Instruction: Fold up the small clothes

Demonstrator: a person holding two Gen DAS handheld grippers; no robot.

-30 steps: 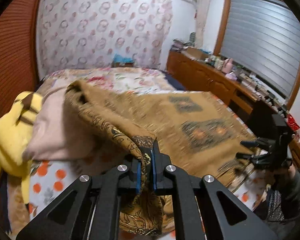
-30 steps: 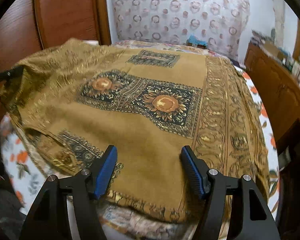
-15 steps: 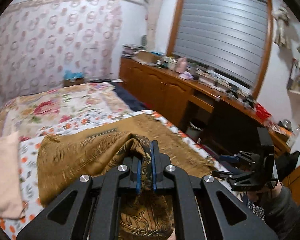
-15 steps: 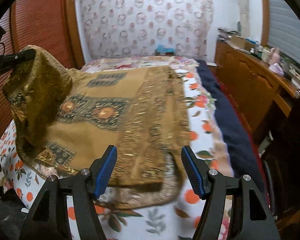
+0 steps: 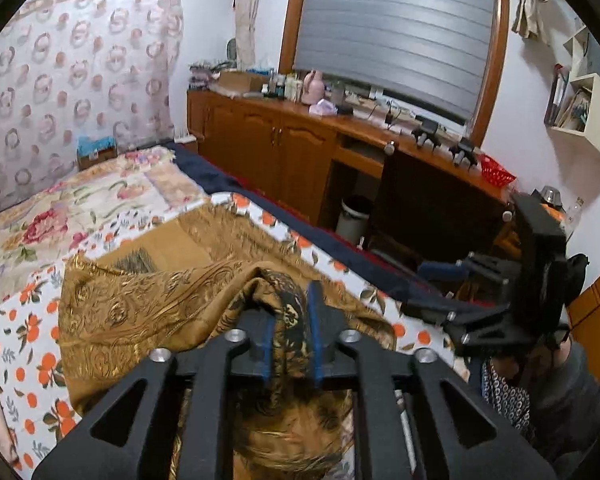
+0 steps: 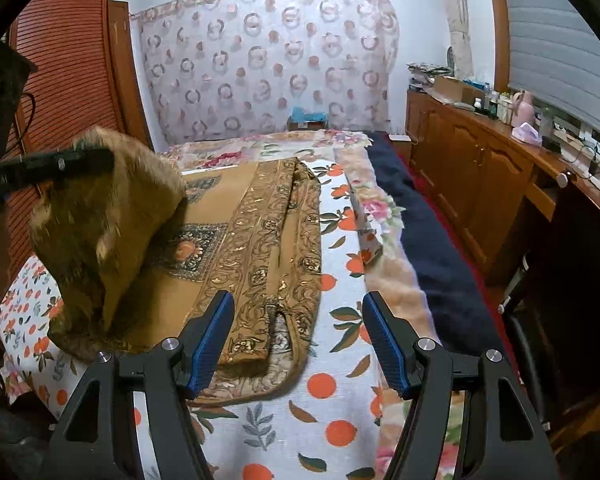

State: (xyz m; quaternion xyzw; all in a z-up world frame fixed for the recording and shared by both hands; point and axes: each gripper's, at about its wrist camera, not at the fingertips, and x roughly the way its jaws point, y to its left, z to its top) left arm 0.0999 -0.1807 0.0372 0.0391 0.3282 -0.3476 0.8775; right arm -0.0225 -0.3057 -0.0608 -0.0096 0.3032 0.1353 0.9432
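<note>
A brown and gold patterned garment (image 6: 260, 240) lies on the bed, part folded, with one edge doubled along its right side. My left gripper (image 5: 290, 344) is shut on a bunched corner of the garment (image 5: 148, 312) and holds it raised over the rest. In the right wrist view the left gripper (image 6: 80, 158) is at the far left with the lifted cloth hanging from it. My right gripper (image 6: 298, 344) is open and empty, just above the garment's near right corner. It also shows in the left wrist view (image 5: 440, 284).
The bed has an orange-fruit print sheet (image 6: 332, 400) and a floral quilt (image 5: 80, 204) further back. A dark blue blanket (image 6: 428, 240) runs along the bed's right edge. Wooden cabinets (image 6: 480, 168) with clutter on top line the right wall. A wooden wardrobe (image 6: 60, 80) stands left.
My left gripper has carried the held corner across the garment towards the right side and has loosened a little around the cloth. My right gripper stayed open and shifted towards the garment's right edge.
</note>
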